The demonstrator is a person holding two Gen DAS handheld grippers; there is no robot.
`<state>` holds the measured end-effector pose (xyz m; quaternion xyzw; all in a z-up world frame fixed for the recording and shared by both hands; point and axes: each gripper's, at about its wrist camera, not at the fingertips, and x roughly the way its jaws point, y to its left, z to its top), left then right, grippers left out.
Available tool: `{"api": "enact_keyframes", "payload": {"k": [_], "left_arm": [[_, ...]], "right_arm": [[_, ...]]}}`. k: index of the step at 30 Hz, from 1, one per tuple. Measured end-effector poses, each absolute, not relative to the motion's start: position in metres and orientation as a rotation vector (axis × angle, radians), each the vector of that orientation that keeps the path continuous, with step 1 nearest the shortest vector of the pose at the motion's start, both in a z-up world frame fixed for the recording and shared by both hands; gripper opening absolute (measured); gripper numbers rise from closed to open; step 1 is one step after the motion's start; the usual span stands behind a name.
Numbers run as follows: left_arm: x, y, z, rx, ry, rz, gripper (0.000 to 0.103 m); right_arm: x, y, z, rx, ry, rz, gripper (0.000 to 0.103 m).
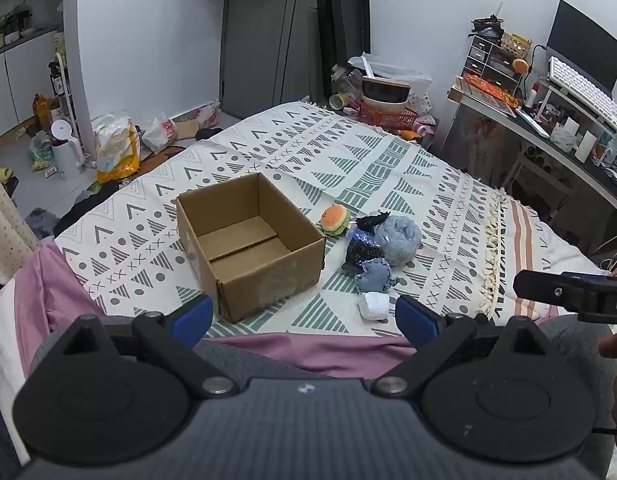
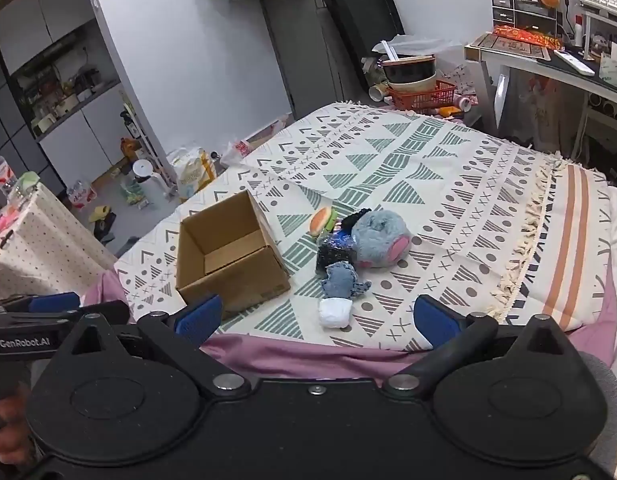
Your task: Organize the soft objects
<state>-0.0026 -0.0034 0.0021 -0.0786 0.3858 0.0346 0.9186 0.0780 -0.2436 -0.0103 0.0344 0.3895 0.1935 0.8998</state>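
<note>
An empty open cardboard box (image 1: 248, 244) (image 2: 228, 258) stands on a patterned bedspread (image 1: 348, 160) (image 2: 428, 168). Right of it lies a cluster of soft things: a burger plush (image 1: 335, 219) (image 2: 322, 220), a fluffy grey-blue plush (image 1: 398, 238) (image 2: 378, 238), a dark sparkly pouch (image 1: 362, 250) (image 2: 334, 250), a denim piece (image 1: 374, 276) (image 2: 342, 280) and a white rolled cloth (image 1: 374, 306) (image 2: 334, 312). My left gripper (image 1: 304, 322) hangs open near the bed's front edge, short of the box. Held open too, my right gripper (image 2: 316, 320) hovers just before the white cloth. Neither holds anything.
A pink sheet (image 1: 316, 350) shows under the bedspread at the front edge. Bags and a white kettle (image 1: 66, 152) litter the floor at left. A red basket with bowls (image 1: 388, 110) sits beyond the bed. A cluttered desk (image 1: 548, 120) stands at right.
</note>
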Motion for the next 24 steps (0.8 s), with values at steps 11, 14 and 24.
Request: {"api": "enact_keyframes", "payload": {"k": [11, 14, 24], "left_arm": [[-0.0094, 0.0019, 0.0094, -0.192, 0.769, 0.081, 0.097], [-0.0097, 0.0029, 0.0095, -0.202, 0.767, 0.078, 0.097], [-0.0122, 0.0023, 0.0069, -0.198, 0.764, 0.071, 0.097]], "right_arm": [[0.0744, -0.2441, -0.0099, 0.06, 0.793, 0.391, 0.103], [0.074, -0.2447, -0.0095, 0.059, 0.793, 0.391, 0.103], [0.072, -0.247, -0.0105, 0.062, 0.79, 0.389, 0.103]]}}
